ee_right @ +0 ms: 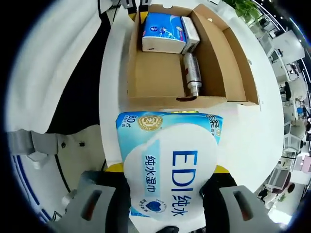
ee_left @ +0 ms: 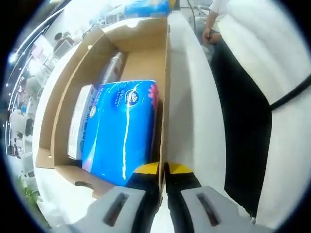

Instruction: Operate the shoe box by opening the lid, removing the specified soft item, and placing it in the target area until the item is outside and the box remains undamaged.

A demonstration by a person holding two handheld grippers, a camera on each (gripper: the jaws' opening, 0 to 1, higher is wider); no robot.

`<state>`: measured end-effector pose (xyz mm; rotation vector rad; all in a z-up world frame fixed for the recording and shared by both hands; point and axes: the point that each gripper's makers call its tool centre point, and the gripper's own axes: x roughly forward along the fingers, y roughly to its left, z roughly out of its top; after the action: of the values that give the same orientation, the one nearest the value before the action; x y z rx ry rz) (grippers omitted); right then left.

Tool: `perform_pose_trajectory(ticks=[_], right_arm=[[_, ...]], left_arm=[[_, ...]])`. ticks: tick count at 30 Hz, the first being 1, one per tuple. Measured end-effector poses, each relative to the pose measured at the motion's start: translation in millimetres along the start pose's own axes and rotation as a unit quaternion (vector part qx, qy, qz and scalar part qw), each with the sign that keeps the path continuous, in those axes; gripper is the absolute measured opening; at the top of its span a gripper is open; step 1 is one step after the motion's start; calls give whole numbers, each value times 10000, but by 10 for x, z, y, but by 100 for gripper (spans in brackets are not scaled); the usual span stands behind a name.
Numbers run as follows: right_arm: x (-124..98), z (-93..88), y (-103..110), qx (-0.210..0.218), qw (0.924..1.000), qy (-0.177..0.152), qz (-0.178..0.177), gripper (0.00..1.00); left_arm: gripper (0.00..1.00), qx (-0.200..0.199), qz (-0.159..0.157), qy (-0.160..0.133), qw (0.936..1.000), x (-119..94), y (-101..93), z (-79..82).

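Note:
The open cardboard shoe box (ee_left: 165, 73) lies on a white table (ee_left: 192, 107), with a blue tissue pack (ee_left: 121, 131) inside it. My left gripper (ee_left: 163, 177) is shut on the top edge of the box's near side wall, its yellow-tipped jaws pinching the cardboard. In the right gripper view, my right gripper (ee_right: 167, 171) is shut on a soft pale-blue and white wet-wipe pack (ee_right: 170, 160), held outside the box, just in front of its end wall. The box (ee_right: 233, 58) lies beyond with its lid flap folded outward, and the blue tissue pack (ee_right: 163, 29) is at its far end.
A white carton (ee_left: 80, 121) (ee_right: 191, 31) and a silver bottle (ee_left: 112, 68) (ee_right: 192, 73) lie in the box beside the tissue pack. A person in white clothing with a dark apron (ee_left: 243, 121) stands along the table's edge. Office furniture shows in the background.

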<state>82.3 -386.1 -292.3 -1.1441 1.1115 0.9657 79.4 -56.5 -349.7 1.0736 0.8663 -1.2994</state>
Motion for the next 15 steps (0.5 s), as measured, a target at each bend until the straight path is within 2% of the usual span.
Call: perform_pose_trajectory(ticks=[3,5,8,15], right_arm=[[66,1,-16,-18,10000,-33,52,57],[78,-3,28,7,9998,-64,171,57],[141,-27,61,-129,9996,-21,240,57],[253,-21,6,-197,9989,18,416,57]], left_arm=[[3,-182,-44,77,9998,7,18,0],[3,-141,-77,108,9998,8,5,-5],[3,87,-58,-1,9999,0,-5,-10],[3,82,-12,16,10000,-1,-5,-8]])
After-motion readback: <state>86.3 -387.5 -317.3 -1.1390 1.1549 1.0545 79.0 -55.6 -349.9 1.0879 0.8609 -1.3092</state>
